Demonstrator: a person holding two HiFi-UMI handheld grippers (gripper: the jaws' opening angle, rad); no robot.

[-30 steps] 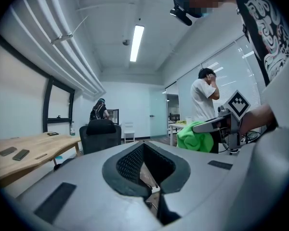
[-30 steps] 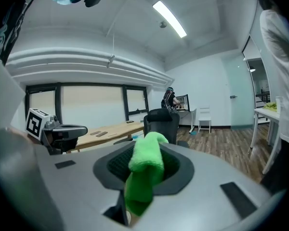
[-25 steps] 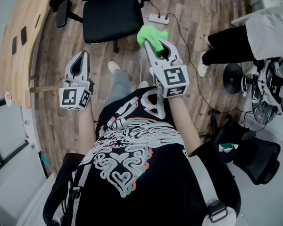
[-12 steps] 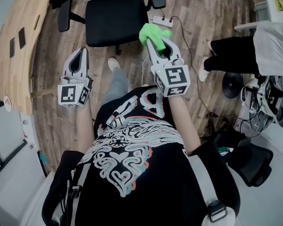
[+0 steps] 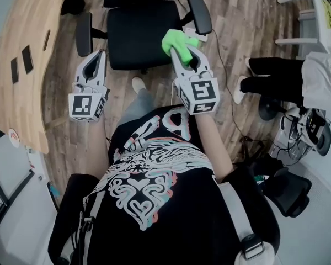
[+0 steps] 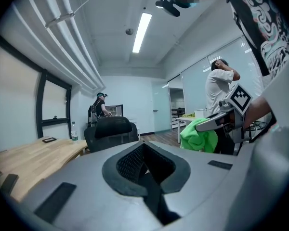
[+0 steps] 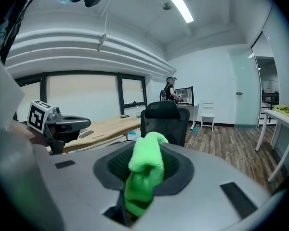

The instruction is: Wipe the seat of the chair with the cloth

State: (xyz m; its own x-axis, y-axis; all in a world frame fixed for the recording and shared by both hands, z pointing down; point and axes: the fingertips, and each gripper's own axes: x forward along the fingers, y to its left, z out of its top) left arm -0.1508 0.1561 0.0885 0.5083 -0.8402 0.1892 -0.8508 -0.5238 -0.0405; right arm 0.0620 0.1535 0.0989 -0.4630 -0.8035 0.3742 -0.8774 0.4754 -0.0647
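The chair [image 5: 138, 35] loses the top of its backrest to the head view's upper edge, and its base lies mostly hidden under the seat. In the two gripper views only the backrest shows; the seat sits behind the bodies of the left gripper [image 5: 99, 56] and the right gripper [image 5: 177, 49]. The green cloth [image 5: 176, 39] disappears at its lower end between the right gripper's jaws. The wooden worktop [image 5: 22, 54] runs off the left edge. A bystander [image 5: 276, 70] is cut by the right edge, with only legs and part of a light top showing. A figure [image 7: 170, 91] by the far wall is too small to make out.
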